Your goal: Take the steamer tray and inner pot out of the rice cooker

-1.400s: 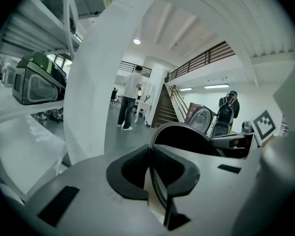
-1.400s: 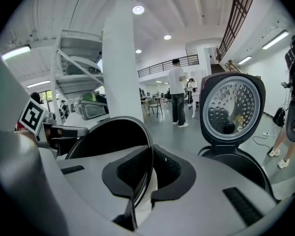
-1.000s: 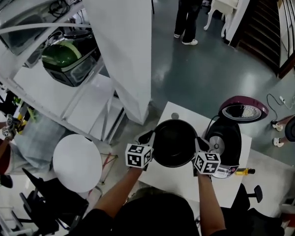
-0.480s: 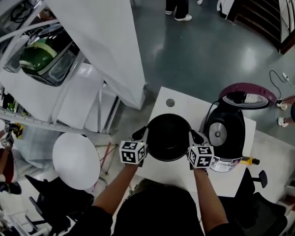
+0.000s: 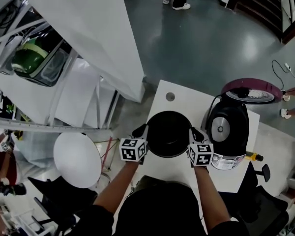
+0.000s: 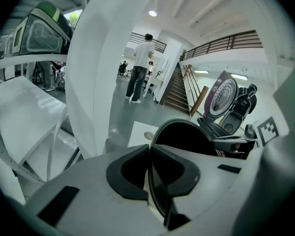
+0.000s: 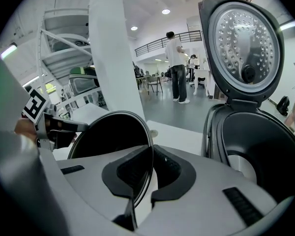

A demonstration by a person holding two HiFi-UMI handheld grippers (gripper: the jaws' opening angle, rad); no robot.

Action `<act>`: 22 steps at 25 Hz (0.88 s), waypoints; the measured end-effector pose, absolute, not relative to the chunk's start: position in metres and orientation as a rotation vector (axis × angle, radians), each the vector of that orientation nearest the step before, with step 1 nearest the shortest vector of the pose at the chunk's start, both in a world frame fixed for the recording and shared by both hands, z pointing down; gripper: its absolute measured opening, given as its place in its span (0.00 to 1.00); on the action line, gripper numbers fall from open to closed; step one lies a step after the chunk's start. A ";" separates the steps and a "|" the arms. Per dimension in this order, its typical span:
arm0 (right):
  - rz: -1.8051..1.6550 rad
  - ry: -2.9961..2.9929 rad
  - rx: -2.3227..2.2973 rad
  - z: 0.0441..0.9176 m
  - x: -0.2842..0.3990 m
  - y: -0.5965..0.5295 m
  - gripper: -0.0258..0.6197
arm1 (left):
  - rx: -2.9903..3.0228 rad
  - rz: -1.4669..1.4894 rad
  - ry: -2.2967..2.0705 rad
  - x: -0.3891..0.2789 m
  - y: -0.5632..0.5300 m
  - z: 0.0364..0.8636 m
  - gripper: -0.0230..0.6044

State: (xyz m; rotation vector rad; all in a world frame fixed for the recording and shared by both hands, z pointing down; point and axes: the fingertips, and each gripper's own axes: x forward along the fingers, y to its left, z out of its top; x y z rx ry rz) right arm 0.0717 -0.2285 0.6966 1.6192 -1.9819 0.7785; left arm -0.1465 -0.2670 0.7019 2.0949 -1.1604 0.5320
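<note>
Black inner pot [image 5: 168, 133], rim in left tongs [image 5: 143, 131], right tongs [image 5: 193, 132], cooker [image 5: 227, 130] beside

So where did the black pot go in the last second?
The inner pot has come down toward the white table. The left gripper and right gripper stay clamped on its rim, one on each side. The rice cooker beside it stays put, with its lid open.

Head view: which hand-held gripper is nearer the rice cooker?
The right hand-held gripper, on the inner pot's rim beside the rice cooker; the left hand-held gripper holds the far rim.
</note>
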 end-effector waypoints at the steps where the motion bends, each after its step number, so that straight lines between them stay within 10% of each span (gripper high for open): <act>1: 0.780 -1.980 1.619 0.698 0.071 -0.229 0.08 | 2.088 0.530 -1.163 -0.147 -0.267 0.703 0.08; 22: 0.798 -1.940 1.655 0.725 0.072 -0.240 0.08 | 2.080 0.540 -1.137 -0.147 -0.278 0.729 0.07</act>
